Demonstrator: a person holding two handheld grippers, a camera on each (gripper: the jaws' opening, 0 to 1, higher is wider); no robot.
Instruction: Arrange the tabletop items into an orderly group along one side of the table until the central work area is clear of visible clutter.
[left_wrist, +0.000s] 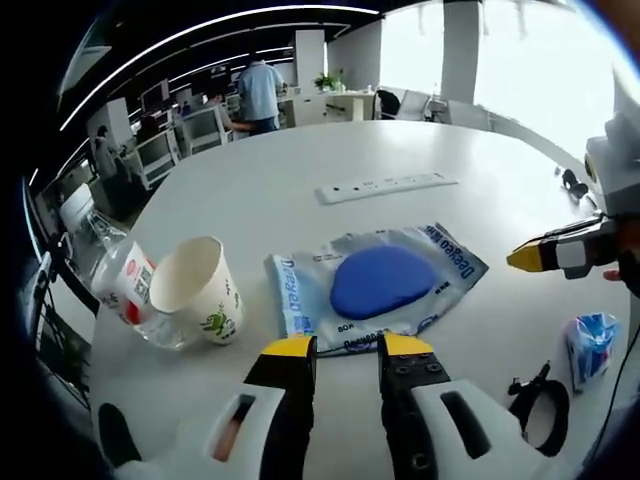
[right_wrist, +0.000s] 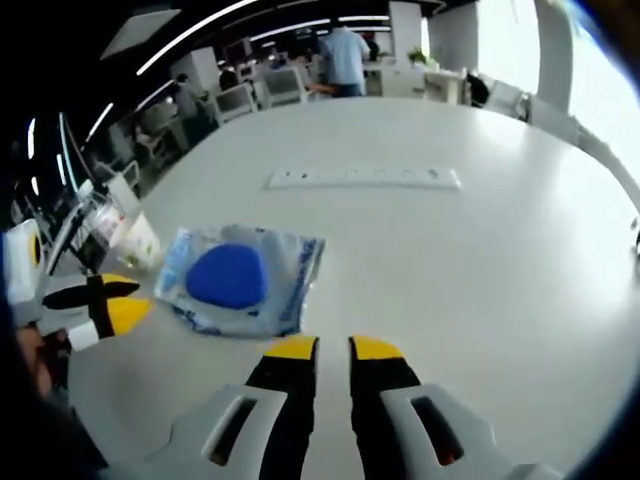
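A clear packet with blue print and a blue oval pad inside (left_wrist: 375, 285) lies flat on the white table (left_wrist: 260, 190). Its near edge sits just ahead of my left gripper (left_wrist: 347, 346), whose yellow-tipped jaws stand a little apart with nothing between them. To the left, a paper cup (left_wrist: 200, 290) lies on its side against a crushed clear bottle with a red label (left_wrist: 125, 285). My right gripper (left_wrist: 525, 258) comes in from the right above the table, jaws together. In the right gripper view the packet (right_wrist: 235, 280) lies ahead and to the left of that gripper (right_wrist: 334, 348).
A white power strip (left_wrist: 388, 187) (right_wrist: 362, 178) lies across the far middle of the table. A small blue-and-white sachet (left_wrist: 590, 345) and a black clip (left_wrist: 540, 400) lie at the near right. People and desks with monitors stand beyond the table.
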